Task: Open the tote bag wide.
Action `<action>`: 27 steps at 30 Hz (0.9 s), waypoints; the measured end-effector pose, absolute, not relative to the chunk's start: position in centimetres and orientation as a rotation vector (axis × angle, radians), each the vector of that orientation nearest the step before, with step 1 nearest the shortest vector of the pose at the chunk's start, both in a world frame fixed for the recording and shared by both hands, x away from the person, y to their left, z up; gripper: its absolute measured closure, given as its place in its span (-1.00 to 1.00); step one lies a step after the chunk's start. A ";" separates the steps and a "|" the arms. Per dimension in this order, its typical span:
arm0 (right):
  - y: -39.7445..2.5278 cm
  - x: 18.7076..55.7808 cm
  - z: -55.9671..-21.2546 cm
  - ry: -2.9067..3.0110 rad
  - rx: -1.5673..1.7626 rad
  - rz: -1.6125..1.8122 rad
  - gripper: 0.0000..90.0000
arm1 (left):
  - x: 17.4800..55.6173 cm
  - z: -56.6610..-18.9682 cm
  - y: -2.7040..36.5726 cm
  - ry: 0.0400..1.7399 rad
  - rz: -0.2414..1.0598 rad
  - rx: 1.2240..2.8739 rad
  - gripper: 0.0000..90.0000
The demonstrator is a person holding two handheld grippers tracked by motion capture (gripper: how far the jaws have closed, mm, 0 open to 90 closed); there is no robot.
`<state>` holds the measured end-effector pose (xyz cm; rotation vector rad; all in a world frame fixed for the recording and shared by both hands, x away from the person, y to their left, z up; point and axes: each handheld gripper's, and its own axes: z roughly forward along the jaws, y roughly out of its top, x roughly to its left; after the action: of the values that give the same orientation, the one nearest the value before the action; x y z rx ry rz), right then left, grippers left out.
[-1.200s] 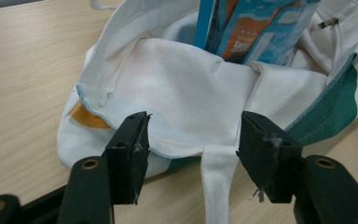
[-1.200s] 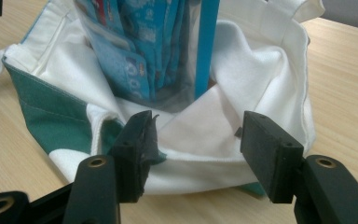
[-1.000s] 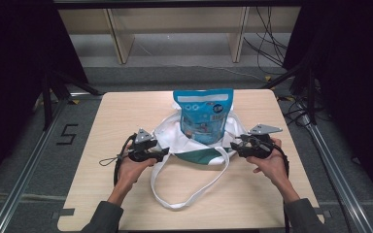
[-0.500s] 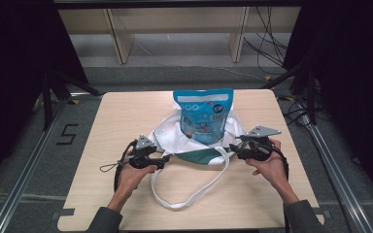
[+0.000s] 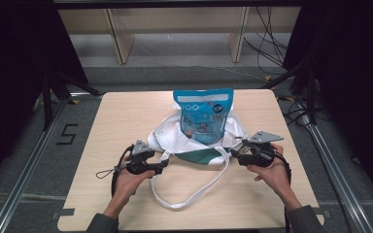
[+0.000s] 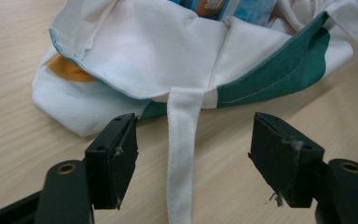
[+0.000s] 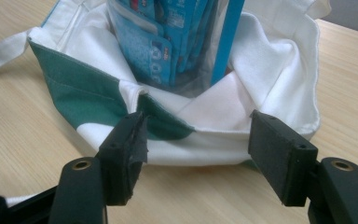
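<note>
The white tote bag (image 5: 194, 145) lies slumped at the centre of the table (image 5: 126, 111), its green panel (image 5: 201, 156) facing the near edge, with the blue snack pouch (image 5: 203, 115) standing upright inside its mouth. One white strap (image 5: 189, 191) loops loose across the near tabletop.

Change noted: over the last second the left gripper (image 5: 161, 165) has moved right, toward the bag's near-left edge. Its jaws now stand wide apart on either side of the strap's root (image 6: 184, 100), holding nothing. The right gripper (image 5: 234, 153) has barely shifted; its jaws are likewise spread wide and empty, just short of the bag's near-right rim (image 7: 214, 126). Judgement: both are lined up to grip the bag's opening, and no hold is made yet.

Limits of observation: the pouch's base is concealed by fabric. The second strap cannot be traced with certainty in the high view. The orange patch (image 6: 67, 70) under the left fold is partly covered and unidentifiable. Pouch print is illegible.
</note>
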<state>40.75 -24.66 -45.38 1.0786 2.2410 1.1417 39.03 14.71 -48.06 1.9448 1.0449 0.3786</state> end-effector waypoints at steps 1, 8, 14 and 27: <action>-24.8 40.5 -45.4 2.248 1.076 1.135 -0.19 | 38.8 -48.1 14.6 1.047 0.377 1.925 -0.31; -25.3 39.6 -45.5 2.245 1.111 1.143 -0.27 | 37.8 -47.9 14.8 1.013 0.382 1.924 -0.34; -25.5 38.9 -45.6 2.227 1.142 1.144 -0.32 | 37.2 -48.4 15.3 1.030 0.353 1.919 -0.35; -25.5 37.5 -46.1 2.262 1.079 1.163 -0.39 | 35.4 -48.7 15.4 0.982 0.350 1.949 -0.41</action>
<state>37.49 -25.52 -46.10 1.0787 2.2617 1.1628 35.43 15.43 -48.74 1.9494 0.9815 0.3501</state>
